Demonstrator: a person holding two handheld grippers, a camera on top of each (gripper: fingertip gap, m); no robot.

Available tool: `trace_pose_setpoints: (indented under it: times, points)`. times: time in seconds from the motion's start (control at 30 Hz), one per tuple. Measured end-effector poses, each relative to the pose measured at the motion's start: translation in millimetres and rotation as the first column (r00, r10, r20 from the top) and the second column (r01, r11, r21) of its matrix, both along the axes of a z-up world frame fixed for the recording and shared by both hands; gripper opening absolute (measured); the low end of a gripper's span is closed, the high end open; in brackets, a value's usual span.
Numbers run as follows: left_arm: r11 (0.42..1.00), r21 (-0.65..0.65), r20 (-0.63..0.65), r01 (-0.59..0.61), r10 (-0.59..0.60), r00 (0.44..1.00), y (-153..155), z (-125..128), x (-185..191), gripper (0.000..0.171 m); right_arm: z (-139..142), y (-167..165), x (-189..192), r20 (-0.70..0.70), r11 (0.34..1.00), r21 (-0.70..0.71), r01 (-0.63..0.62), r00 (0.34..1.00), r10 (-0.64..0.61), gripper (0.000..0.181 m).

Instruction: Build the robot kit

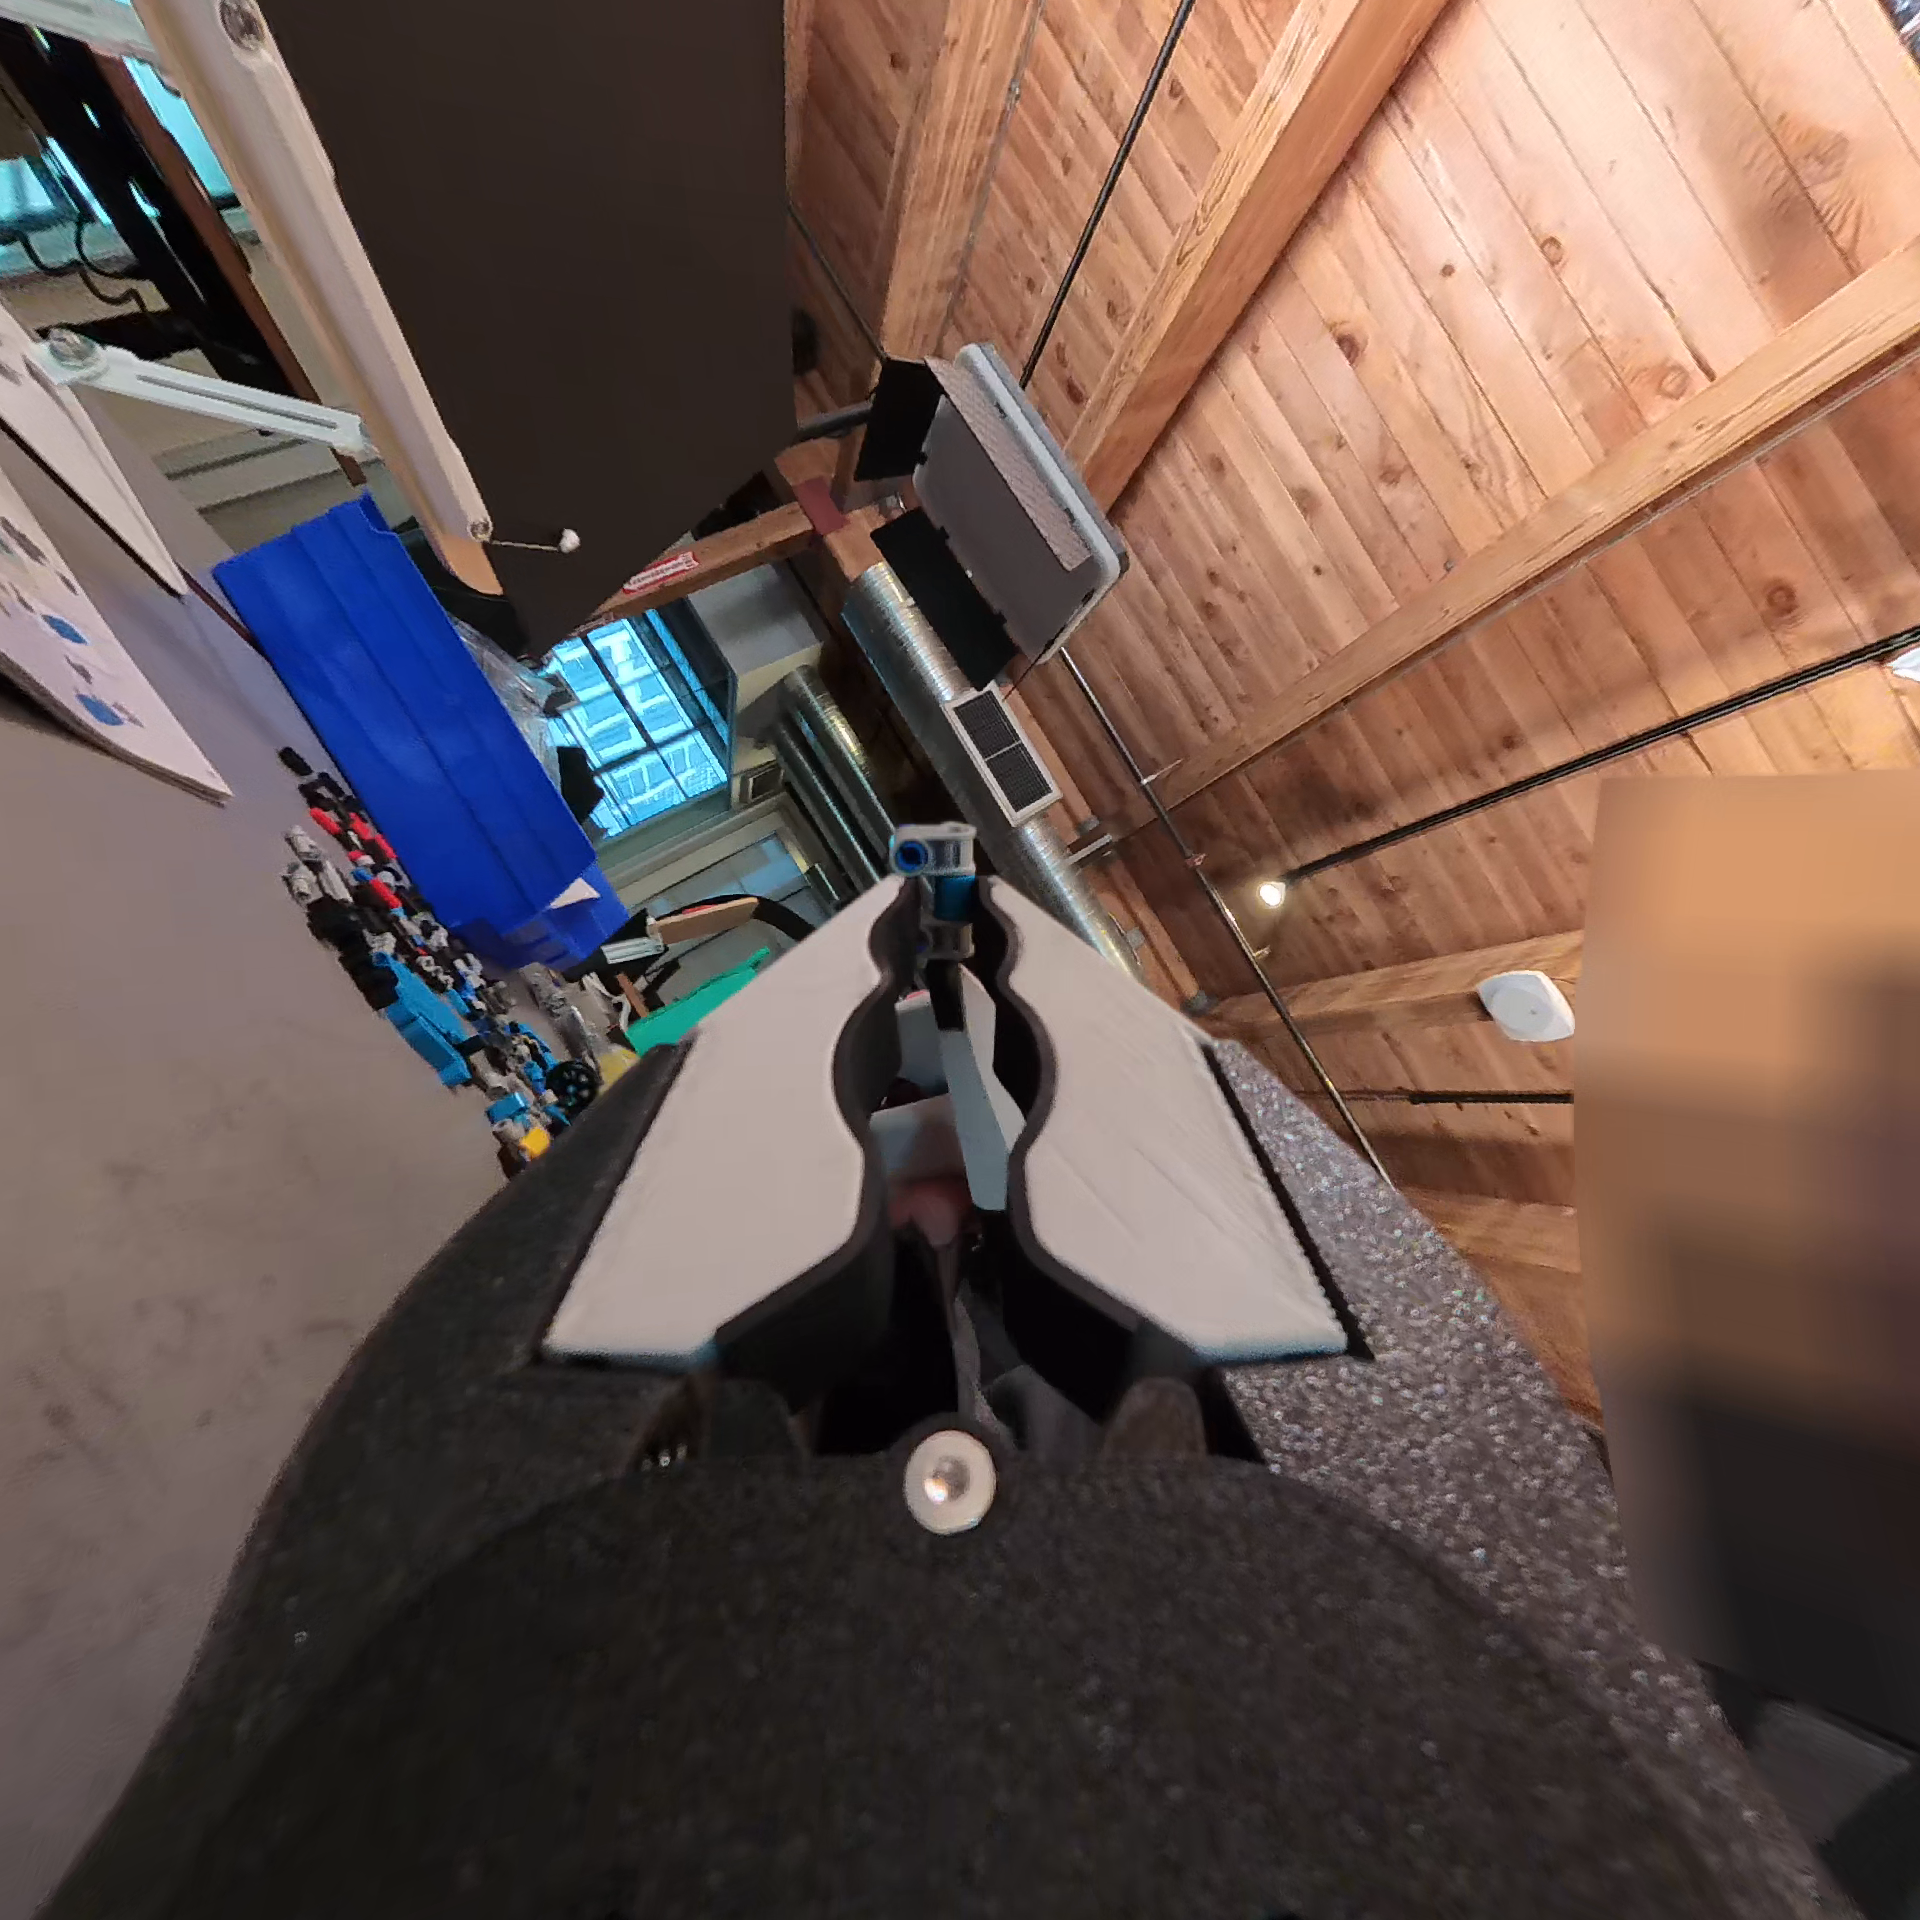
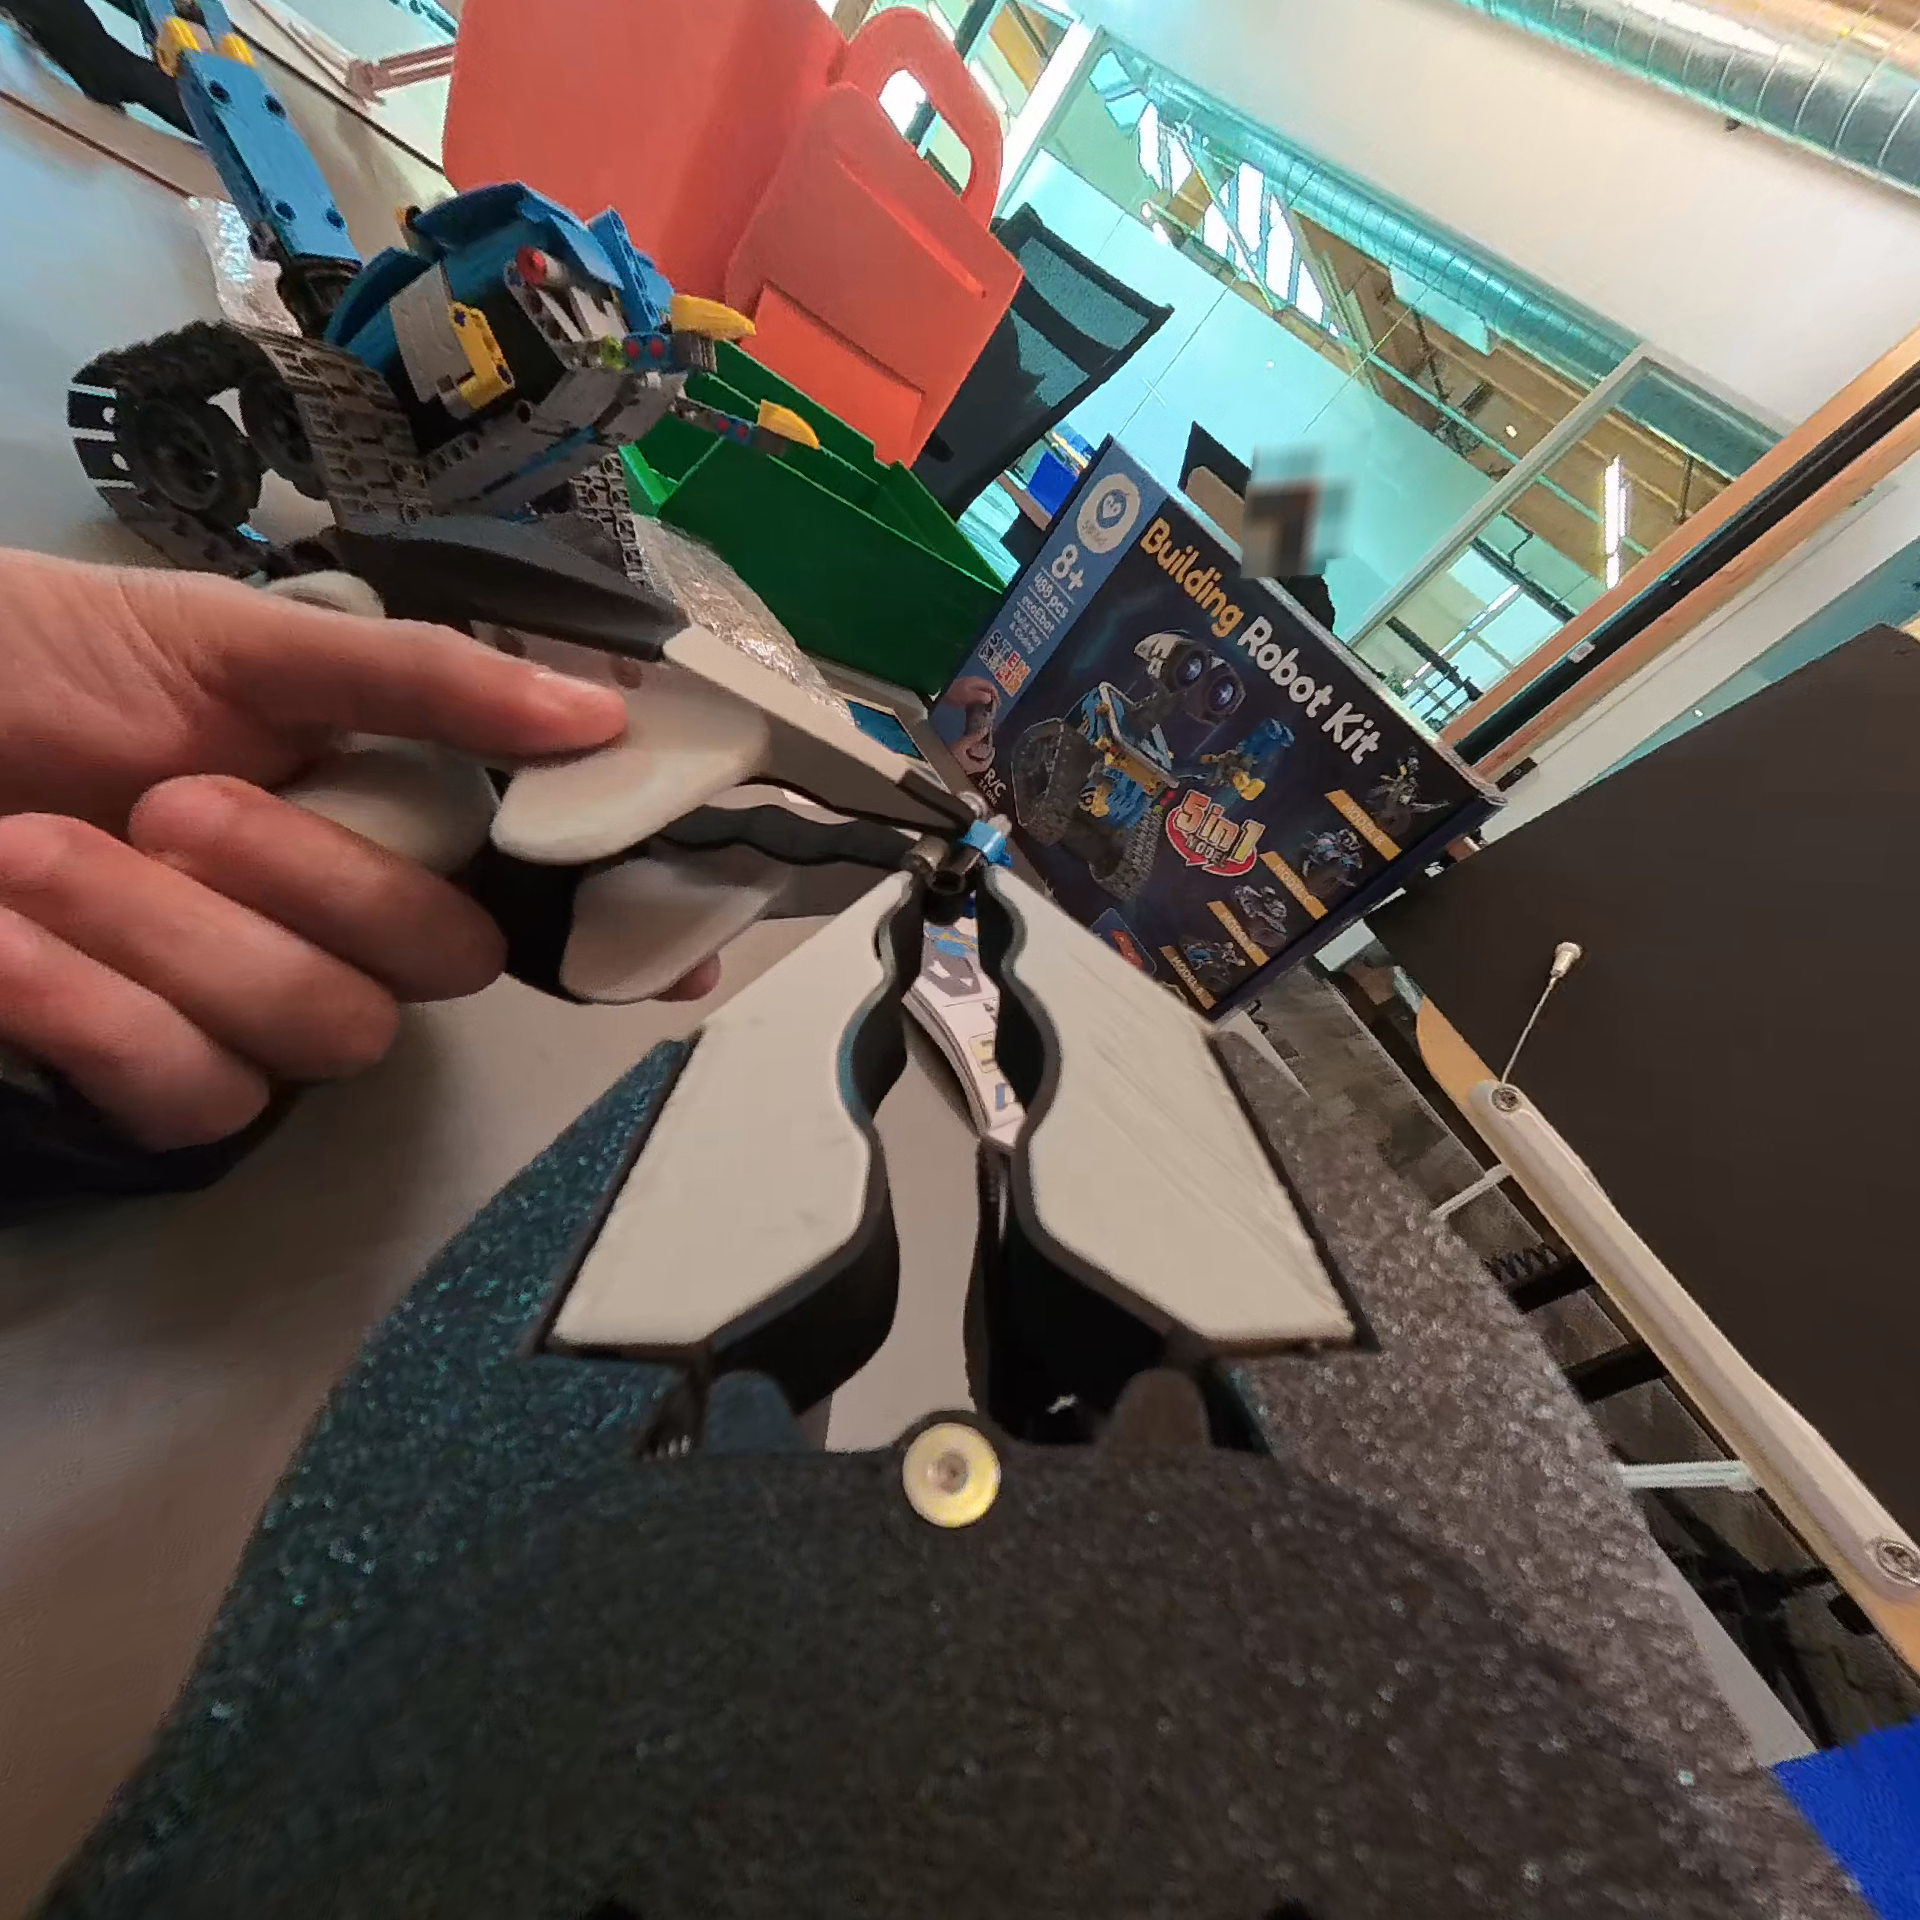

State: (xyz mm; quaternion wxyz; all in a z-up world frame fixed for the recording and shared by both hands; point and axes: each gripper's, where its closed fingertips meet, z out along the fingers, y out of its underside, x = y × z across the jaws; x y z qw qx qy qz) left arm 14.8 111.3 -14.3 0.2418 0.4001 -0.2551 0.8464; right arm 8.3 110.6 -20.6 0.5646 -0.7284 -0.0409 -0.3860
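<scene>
Readable printing stood on the blue toy box [image 2: 1195, 748] just beside the green bin [image 2: 831, 540]; a red-and-white sign [image 1: 660, 574] near the blue bin [image 1: 416, 727] was too small to read.

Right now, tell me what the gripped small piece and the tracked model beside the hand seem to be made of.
The small blue-and-grey connector piece, pinched at the left hand-held gripper tips, looks like moulded plastic: glossy, with uniform colour and round holes. The tracked toy robot looks like the same plastic, in studded blue, yellow and grey bricks; its black treads look matte, possibly rubber.
</scene>
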Motion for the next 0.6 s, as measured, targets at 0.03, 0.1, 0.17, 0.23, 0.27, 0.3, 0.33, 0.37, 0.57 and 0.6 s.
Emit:
trace_pose_setpoints:
  times: [0.03, 0.1, 0.17, 0.23, 0.27, 0.3, 0.33, 0.37, 0.57, 0.6]
  points:
    - [1.0, -0.003, -0.003, 0.015, -0.015, 1.0, -1, -1, 0, 0.009, 0, -1, 0, -0.002, 1.0, -0.003, -0.001, 1.0, 0.001, 0.009]
    - [1.0, 0.017, -0.002, 0.019, -0.019, 1.0, -3, -2, 1, 0.01, -1, -2, 0, 0.0, 1.0, -0.024, 0.003, 1.0, -0.003, 0.009]
    - [0.999, 0.033, 0.005, 0.025, -0.025, 1.0, -5, -2, 0, 0.011, 0, -3, 0, 0.003, 1.0, -0.027, -0.002, 1.0, 0.002, 0.008]
    - [0.998, 0.049, 0.007, 0.025, -0.026, 1.0, -7, -2, -1, 0.011, -1, -4, -2, 0.007, 0.999, -0.047, -0.008, 1.0, 0.008, 0.008]
    - [0.996, 0.092, 0.02, 0.002, -0.004, 1.0, -7, -3, -1, 0.01, -1, -4, -2, 0.004, 0.999, -0.047, -0.011, 1.0, 0.011, 0.008]
    - [0.986, 0.16, 0.044, -0.049, 0.043, 0.998, -7, -3, 0, 0.009, -3, -5, -1, 0.008, 0.998, -0.059, 0.006, 1.0, -0.005, 0.008]
    - [0.978, 0.191, 0.067, -0.086, 0.074, 0.995, -7, 0, 0, 0.008, -2, -6, 0, 0.018, 0.998, -0.052, 0.024, 1.0, -0.023, 0.008]
    - [0.977, 0.183, 0.07, -0.109, 0.098, 0.993, -6, 2, 0, 0.005, 0, -6, 1, 0.009, 0.998, -0.033, 0.045, 0.999, -0.045, 0.007]
    - [0.985, 0.087, 0.005, -0.148, 0.148, 0.989, 0, -5, 13, 0.003, -5, -3, 11, -0.136, 0.985, 0.025, 0.173, 0.976, -0.169, 0.007]
    - [0.985, 0.07, -0.011, -0.155, 0.156, 0.988, 1, -7, 16, 0.004, -7, -3, 14, -0.163, 0.982, 0.028, 0.189, 0.97, -0.182, 0.007]
